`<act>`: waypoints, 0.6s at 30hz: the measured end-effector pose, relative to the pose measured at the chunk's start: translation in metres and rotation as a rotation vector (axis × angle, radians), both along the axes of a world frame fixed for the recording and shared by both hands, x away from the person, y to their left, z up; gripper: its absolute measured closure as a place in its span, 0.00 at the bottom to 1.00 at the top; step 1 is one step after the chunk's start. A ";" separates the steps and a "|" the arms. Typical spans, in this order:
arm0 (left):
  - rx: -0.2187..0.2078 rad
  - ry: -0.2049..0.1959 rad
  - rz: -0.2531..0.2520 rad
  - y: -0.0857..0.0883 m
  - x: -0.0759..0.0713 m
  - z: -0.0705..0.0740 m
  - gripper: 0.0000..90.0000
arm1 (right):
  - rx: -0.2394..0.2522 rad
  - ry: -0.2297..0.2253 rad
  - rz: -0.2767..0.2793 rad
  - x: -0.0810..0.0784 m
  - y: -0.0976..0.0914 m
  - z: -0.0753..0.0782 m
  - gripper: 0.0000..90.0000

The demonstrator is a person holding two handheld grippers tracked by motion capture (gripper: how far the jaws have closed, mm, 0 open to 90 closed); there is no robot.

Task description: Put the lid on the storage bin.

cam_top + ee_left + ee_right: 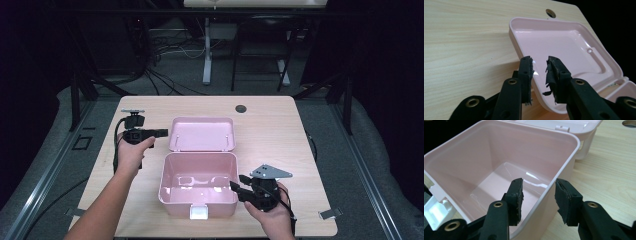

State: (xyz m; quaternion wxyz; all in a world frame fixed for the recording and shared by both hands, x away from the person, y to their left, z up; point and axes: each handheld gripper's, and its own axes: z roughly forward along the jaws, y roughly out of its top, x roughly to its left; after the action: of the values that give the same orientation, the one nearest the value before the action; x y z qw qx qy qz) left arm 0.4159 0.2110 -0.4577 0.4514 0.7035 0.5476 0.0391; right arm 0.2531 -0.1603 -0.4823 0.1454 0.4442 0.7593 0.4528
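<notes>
A pink box (197, 185) sits open near the front edge of the wooden surface (270, 125), its lid (202, 134) thrown back flat behind it on the hinge. The left claw (539, 65) stands at the lid's left rim, jaws parted narrowly with the rim's edge just below the gap and neither pad pressing on it; it appears to have let the lid go once it lay flat. The right claw (537, 195) straddles the box's right wall, one jaw inside the cavity and one outside, a gap showing on both sides of the wall, so it grips nothing; it is likely placed there to steady the box. A white latch (198, 213) juts from the box's front wall, close to the surface's near edge, leaving little room to pull the box forward. To the left and right the surface lies bare, giving both hands space to withdraw. A round cable hole (241, 108) lies well behind the lid. The box's inside holds nothing.
</notes>
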 end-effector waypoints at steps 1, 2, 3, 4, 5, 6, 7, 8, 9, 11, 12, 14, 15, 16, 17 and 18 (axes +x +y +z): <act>0.004 -0.014 -0.002 0.001 -0.004 0.000 0.79 | -0.001 -0.004 0.000 0.000 0.000 0.001 0.64; 0.009 -0.022 -0.003 0.002 -0.008 0.000 0.78 | 0.002 -0.009 0.001 -0.001 -0.001 0.002 0.64; 0.020 -0.030 -0.008 0.004 -0.012 0.000 0.77 | 0.005 -0.013 0.000 -0.001 -0.001 0.003 0.64; 0.020 -0.038 -0.004 0.005 -0.016 -0.001 0.76 | 0.004 -0.015 0.000 -0.001 -0.002 0.005 0.64; 0.026 -0.047 -0.009 0.007 -0.020 -0.002 0.75 | 0.006 -0.017 -0.003 -0.002 -0.003 0.006 0.64; 0.034 -0.054 -0.013 0.009 -0.025 -0.003 0.74 | 0.009 -0.021 -0.005 -0.002 -0.004 0.007 0.64; 0.039 -0.059 -0.017 0.011 -0.029 -0.005 0.74 | 0.012 -0.022 -0.008 -0.002 -0.005 0.008 0.64; 0.044 -0.070 -0.019 0.013 -0.033 -0.006 0.73 | 0.012 -0.023 -0.011 -0.002 -0.007 0.009 0.64; 0.048 -0.078 -0.018 0.014 -0.038 -0.008 0.73 | 0.018 -0.027 -0.013 -0.002 -0.008 0.010 0.64; 0.067 -0.092 -0.017 0.016 -0.045 -0.010 0.71 | 0.019 -0.032 -0.021 -0.002 -0.011 0.011 0.64; 0.068 -0.102 -0.015 0.018 -0.049 -0.011 0.71 | 0.023 -0.033 -0.027 -0.001 -0.013 0.011 0.64; 0.059 -0.116 -0.012 0.020 -0.056 -0.013 0.69 | 0.027 -0.034 -0.034 -0.001 -0.015 0.012 0.63; 0.056 -0.120 -0.011 0.021 -0.059 -0.014 0.69 | 0.028 -0.036 -0.037 -0.001 -0.017 0.013 0.63; 0.059 -0.120 -0.016 0.022 -0.061 -0.015 0.68 | 0.029 -0.031 -0.039 0.000 -0.018 0.013 0.62; 0.067 -0.122 -0.018 0.022 -0.064 -0.016 0.67 | 0.027 -0.029 -0.041 0.000 -0.019 0.013 0.62; 0.073 -0.128 -0.021 0.023 -0.066 -0.017 0.66 | 0.028 -0.025 -0.042 0.001 -0.019 0.013 0.61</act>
State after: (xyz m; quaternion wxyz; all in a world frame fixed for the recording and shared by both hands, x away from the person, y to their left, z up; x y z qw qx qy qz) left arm 0.3498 0.2340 -0.4749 0.4599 0.7212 0.5084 0.0994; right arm 0.2537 -0.1797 -0.4692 0.1583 0.4564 0.7414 0.4658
